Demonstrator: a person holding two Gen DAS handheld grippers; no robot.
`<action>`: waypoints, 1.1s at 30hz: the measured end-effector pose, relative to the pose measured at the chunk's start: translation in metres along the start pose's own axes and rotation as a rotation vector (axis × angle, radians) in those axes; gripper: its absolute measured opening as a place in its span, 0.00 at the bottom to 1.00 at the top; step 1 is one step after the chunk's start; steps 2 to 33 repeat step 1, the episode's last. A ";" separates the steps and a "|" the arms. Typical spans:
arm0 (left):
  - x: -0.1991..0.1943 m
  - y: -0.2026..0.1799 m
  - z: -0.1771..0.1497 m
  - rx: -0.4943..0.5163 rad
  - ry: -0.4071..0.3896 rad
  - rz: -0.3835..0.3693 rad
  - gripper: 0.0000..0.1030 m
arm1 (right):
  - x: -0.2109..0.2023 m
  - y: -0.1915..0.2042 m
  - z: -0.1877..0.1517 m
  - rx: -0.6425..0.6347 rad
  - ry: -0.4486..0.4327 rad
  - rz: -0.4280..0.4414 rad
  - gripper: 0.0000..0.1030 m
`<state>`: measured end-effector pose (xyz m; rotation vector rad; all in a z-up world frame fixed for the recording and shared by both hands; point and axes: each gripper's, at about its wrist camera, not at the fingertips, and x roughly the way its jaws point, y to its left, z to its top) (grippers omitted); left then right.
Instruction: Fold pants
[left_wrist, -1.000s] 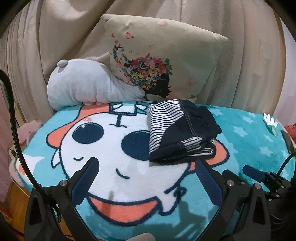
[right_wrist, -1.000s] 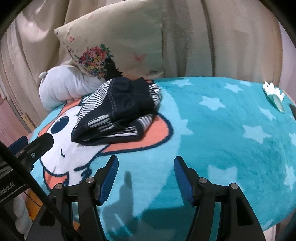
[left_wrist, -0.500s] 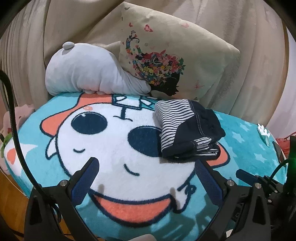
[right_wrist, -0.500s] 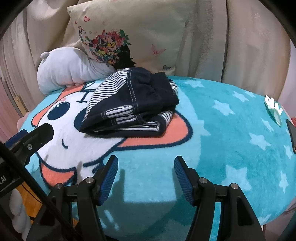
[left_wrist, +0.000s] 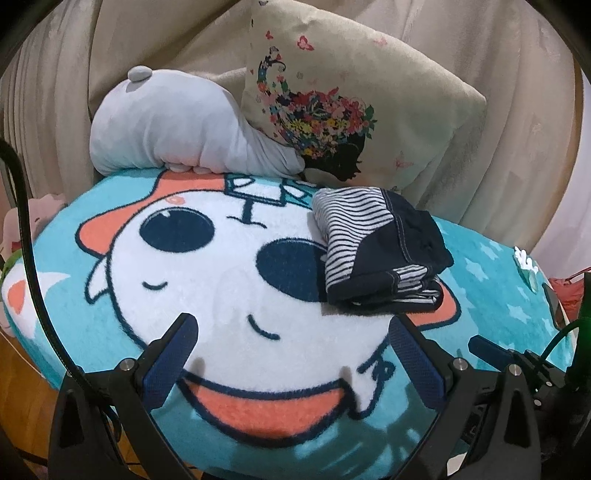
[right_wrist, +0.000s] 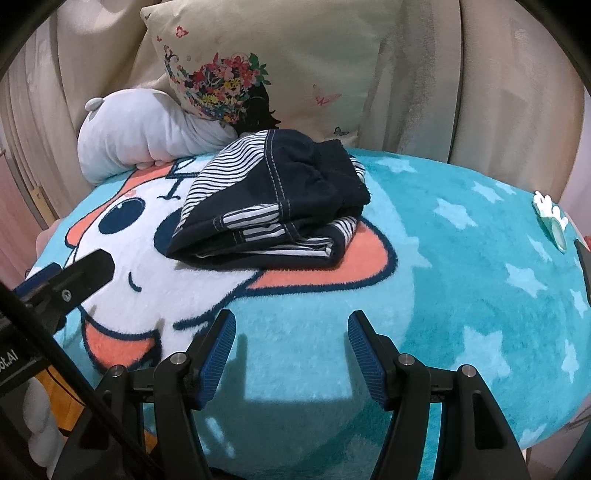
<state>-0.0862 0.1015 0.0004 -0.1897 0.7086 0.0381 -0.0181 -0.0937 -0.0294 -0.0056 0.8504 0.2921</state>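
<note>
With the left gripper (left_wrist: 291, 341) and right gripper (right_wrist: 288, 338) both spread and empty, the folded navy-and-white striped fabric pants (right_wrist: 273, 199) lie ahead on the teal cartoon-print fleece blanket (right_wrist: 424, 295), where any jaw contact risks unfolding the loose layers.

Folded pants (left_wrist: 380, 247) lay on the blanket (left_wrist: 221, 266), right of its middle in the left view. Behind them a pillow (left_wrist: 354, 107) leaned on the curtain (left_wrist: 517, 110); a plush (left_wrist: 173, 129) lay left of the pillow, touching it. Left tongs (left_wrist: 291, 343) and right tongs (right_wrist: 290, 343) sat over the blanket's near edge, apart from the pants. A clip (right_wrist: 552, 218) lay at the blanket's far right.
</note>
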 end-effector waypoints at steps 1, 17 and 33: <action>0.001 -0.001 0.000 0.004 0.003 0.000 1.00 | 0.001 -0.001 0.000 0.004 0.001 0.004 0.66; 0.001 -0.001 0.000 0.004 0.003 0.000 1.00 | 0.001 -0.001 0.000 0.004 0.001 0.004 0.66; 0.001 -0.001 0.000 0.004 0.003 0.000 1.00 | 0.001 -0.001 0.000 0.004 0.001 0.004 0.66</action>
